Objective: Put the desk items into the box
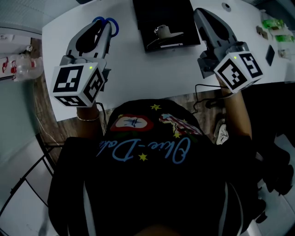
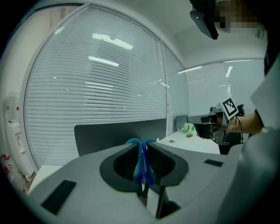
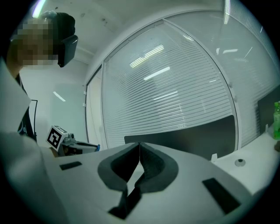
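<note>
I see the box [image 1: 144,18] on the bench [image 1: 152,69], between my left tool [image 1: 103,27] and right tool [image 1: 202,14]. Scissors [image 1: 113,26] sit in the left.

A white desk [image 1: 138,69] stands before glass walls [image 2: 205,96] with lowered blinds [image 2: 96,87].

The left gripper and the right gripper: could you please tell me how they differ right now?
The left gripper is shut on blue scissors; the right gripper is shut with nothing between its jaws. In the head view the left gripper is left of the black box, the right gripper right of it. Both are over the white desk.
</note>
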Demonstrator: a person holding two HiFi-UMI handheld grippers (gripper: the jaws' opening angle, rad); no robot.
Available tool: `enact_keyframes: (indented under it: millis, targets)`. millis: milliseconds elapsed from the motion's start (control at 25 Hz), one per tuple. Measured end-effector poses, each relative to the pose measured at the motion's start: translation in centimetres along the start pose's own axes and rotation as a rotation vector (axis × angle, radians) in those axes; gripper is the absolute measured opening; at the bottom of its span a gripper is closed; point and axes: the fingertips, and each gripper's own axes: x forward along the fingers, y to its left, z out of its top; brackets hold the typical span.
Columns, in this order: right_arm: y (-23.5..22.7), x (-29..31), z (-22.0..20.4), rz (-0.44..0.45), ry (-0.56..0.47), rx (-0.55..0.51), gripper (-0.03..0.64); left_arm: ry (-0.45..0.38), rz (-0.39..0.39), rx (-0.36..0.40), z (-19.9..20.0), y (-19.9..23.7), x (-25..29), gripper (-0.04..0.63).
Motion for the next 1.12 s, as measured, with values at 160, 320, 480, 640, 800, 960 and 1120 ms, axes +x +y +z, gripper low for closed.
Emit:
enact_keyframes:
  millis: [160,320,480,640,800,960,1120]
  targets:
    - [-0.6,-1.2,-0.1,-0.048,-0.008,0.002,0.011,-0.011,-0.045,0.003,0.2,-0.9,1.0,0.075]
    - [-1.2,-2.2,-0.1,-0.090,-0.015,0.006,0.011,-0.016,-0.086,0.008,0.3,-1.9,1.9,0.075]
    - [-1.7,-2.9,-0.3,-0.127,-0.026,0.022,0.011,-0.018,-0.120,0.012,0.3,-2.6,2.6,0.075]
    - [-2.2,-4.1,-0.5,-0.170,-0.030,0.035,0.011,-0.021,-0.157,0.014,0.5,-3.6,3.4,0.075]
    - [-2.8,-5.4,-0.6,-0.212,-0.035,0.040,0.011,-0.024,-0.192,0.023,0.8,-4.4,4.0,0.075]
    - [-3.1,-6.0,-0.8,-0.243,-0.039,0.045,0.011,-0.030,-0.217,0.035,1.0,-4.8,4.3,0.075]
    - [-2.9,-6.5,-0.6,-0.264,-0.045,0.043,0.011,-0.038,-0.239,0.036,1.2,-5.1,4.3,0.075]
